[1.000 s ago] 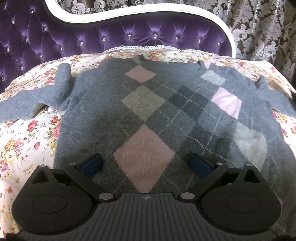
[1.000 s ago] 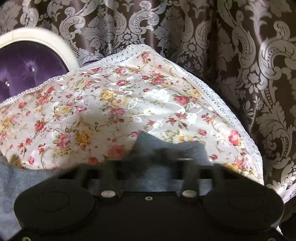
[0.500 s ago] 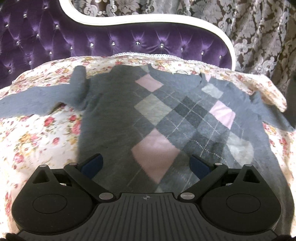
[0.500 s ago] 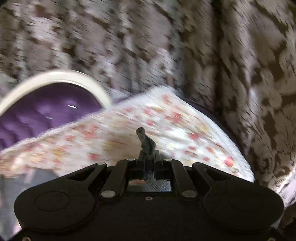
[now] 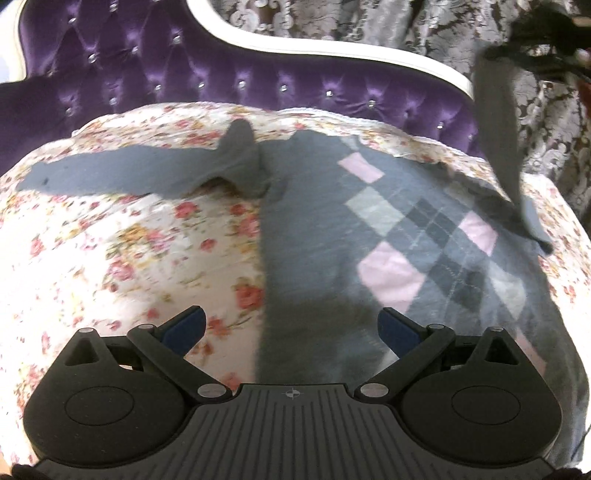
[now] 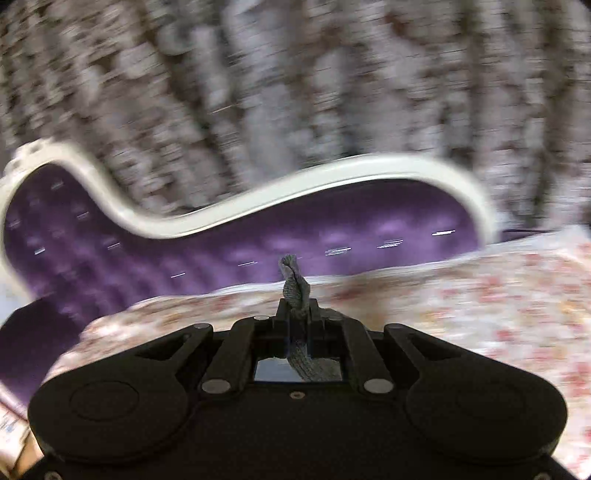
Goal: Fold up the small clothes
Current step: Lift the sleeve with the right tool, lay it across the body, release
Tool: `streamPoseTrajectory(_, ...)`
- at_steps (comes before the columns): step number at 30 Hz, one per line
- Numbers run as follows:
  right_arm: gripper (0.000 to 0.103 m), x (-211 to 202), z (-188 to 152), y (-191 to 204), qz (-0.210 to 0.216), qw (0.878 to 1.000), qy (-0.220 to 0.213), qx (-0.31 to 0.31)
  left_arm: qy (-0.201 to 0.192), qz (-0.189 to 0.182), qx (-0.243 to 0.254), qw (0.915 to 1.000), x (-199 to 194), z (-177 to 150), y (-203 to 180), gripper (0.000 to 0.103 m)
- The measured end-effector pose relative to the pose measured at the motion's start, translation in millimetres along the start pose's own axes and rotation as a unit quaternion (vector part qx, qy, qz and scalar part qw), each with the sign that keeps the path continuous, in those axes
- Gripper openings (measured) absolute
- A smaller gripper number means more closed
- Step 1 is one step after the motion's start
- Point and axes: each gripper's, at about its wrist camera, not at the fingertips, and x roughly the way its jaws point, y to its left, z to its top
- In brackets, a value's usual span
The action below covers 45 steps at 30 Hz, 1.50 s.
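Observation:
A small grey argyle sweater [image 5: 314,236] with pink and light diamonds lies flat on the floral bed cover [image 5: 110,258]. Its left sleeve [image 5: 122,173] stretches out to the left. My left gripper [image 5: 290,328] is open and empty, hovering over the sweater's lower left edge. My right gripper [image 6: 295,314] is shut on the cuff of the right sleeve [image 6: 293,284]. In the left wrist view that sleeve [image 5: 498,122] hangs lifted high at the upper right, under the right gripper [image 5: 546,33].
A purple tufted headboard [image 5: 184,74] with a white frame runs along the far side of the bed. Patterned damask curtains [image 5: 406,29] hang behind it. The right wrist view is motion-blurred.
My right gripper shut on the right sleeve cuff, lifted it high and swung left. My left gripper shifted left, now over the sweater's left edge, still open.

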Motion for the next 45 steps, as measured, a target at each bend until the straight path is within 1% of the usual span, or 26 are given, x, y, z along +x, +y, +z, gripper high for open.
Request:
streamPoseTrajectory(2,0.013,22.1,-12.1,28.0,0.03,0.999,0.014,-0.008,0.003,0.004,-0.005,1.0,1.1,-1.3,6.7,0.101)
streamPoseTrajectory(6,0.013,73.6,-41.5,72.1,0.066,0.996,0.049,-0.018,0.007,0.01,-0.011,0.9999,2.2,-3.8,16.3,0.101)
streamPoseTrajectory(9,0.013,111.1,-68.3,92.6,0.069,0.994,0.078,-0.037,0.01,0.015,-0.011,0.9998,3.8,-5.5,19.6,0.101)
streamPoseTrajectory(12,0.014,131.9,-96.3,103.2,0.064,0.992,0.1,-0.053,0.013,0.017,-0.01,0.9997,5.5,-6.3,19.4,0.101)
streamPoseTrajectory(13,0.016,137.7,-105.8,105.3,0.064,0.991,0.108,-0.054,0.014,0.017,-0.009,0.9997,6.5,-6.0,19.1,0.101)
streamPoseTrajectory(14,0.024,145.0,-112.6,106.4,0.066,0.99,0.116,-0.054,0.014,0.017,-0.007,0.9997,6.7,-5.2,18.2,0.101)
streamPoseTrajectory(15,0.026,148.3,-119.6,106.2,0.072,0.988,0.123,-0.054,0.013,0.018,-0.003,0.9998,7.1,-4.2,17.3,0.101)
streamPoseTrajectory(16,0.033,148.9,-126.3,103.4,0.075,0.987,0.129,-0.053,0.011,0.018,0.001,0.9998,6.8,-2.8,15.8,0.101)
streamPoseTrajectory(17,0.048,150.4,-132.1,102.9,0.076,0.986,0.135,-0.053,0.008,0.019,0.006,0.9998,6.6,-0.3,14.3,0.101)
streamPoseTrajectory(18,0.053,150.2,-135.5,102.1,0.08,0.986,0.135,-0.055,0.007,0.019,0.01,0.9997,7.3,2.8,13.1,0.101)
streamPoseTrajectory(19,0.058,145.0,-138.4,97.6,0.083,0.986,0.13,-0.059,0.006,0.017,0.013,0.9998,8.2,6.3,11.9,0.101)
streamPoseTrajectory(22,0.058,127.8,-138.0,77.1,0.082,0.988,0.117,-0.06,-0.004,0.01,0.019,0.9998,10.1,21.5,7.0,0.101)
streamPoseTrajectory(24,0.058,118.6,-131.4,59.0,0.076,0.99,0.107,-0.046,-0.013,0.006,0.028,0.9995,12.3,33.8,1.2,0.101)
streamPoseTrajectory(26,0.058,101.2,-125.1,30.5,0.066,0.993,0.095,-0.024,-0.022,0.004,0.037,0.9991,16.0,45.9,-5.5,0.101)
streamPoseTrajectory(28,0.058,86.5,-121.0,3.6,0.045,0.996,0.083,-0.008,-0.031,0.003,0.048,0.9984,22.7,58.2,-13.7,0.101)
streamPoseTrajectory(31,0.058,63.3,-117.3,-41.9,-0.002,0.998,0.066,0.008,-0.04,0.002,0.061,0.9973,38.0,75.4,-24.7,0.101)
streamPoseTrajectory(34,0.058,44.0,-117.0,-89.0,-0.048,0.997,0.054,0.038,-0.033,-0.006,0.063,0.9975,60.1,90.0,-33.0,0.099)
streamPoseTrajectory(35,0.058,38.6,-117.2,-104.1,-0.062,0.996,0.051,0.049,-0.026,-0.014,0.059,0.9978,70.7,95.0,-34.6,0.087)
streamPoseTrajectory(37,0.058,30.8,-118.2,-129.0,-0.088,0.993,0.044,0.063,-0.007,-0.021,0.05,0.9985,88.8,101.8,-35.3,0.073)
streamPoseTrajectory(38,0.058,28.5,-119.3,-139.8,-0.101,0.992,0.042,0.067,0.001,-0.026,0.042,0.9988,98.5,104.7,-34.8,0.072)
streamPoseTrajectory(40,0.057,26.7,-120.5,-158.3,-0.121,0.989,0.039,0.073,0.012,-0.022,0.029,0.9993,114.3,108.4,-32.3,0.071)
streamPoseTrajectory(41,0.053,27.7,-122.4,-164.4,-0.128,0.988,0.039,0.076,0.016,-0.019,0.026,0.9994,121.5,109.3,-31.8,0.071)
streamPoseTrajectory(43,0.048,31.6,-124.7,-176.6,-0.133,0.987,0.042,0.081,0.021,-0.016,0.025,0.9993,132.5,110.6,-31.5,0.071)
streamPoseTrajectory(45,0.048,38.3,-127.2,-185.5,-0.133,0.986,0.043,0.093,0.033,-0.012,0.03,0.9989,143.1,111.0,-32.2,0.071)
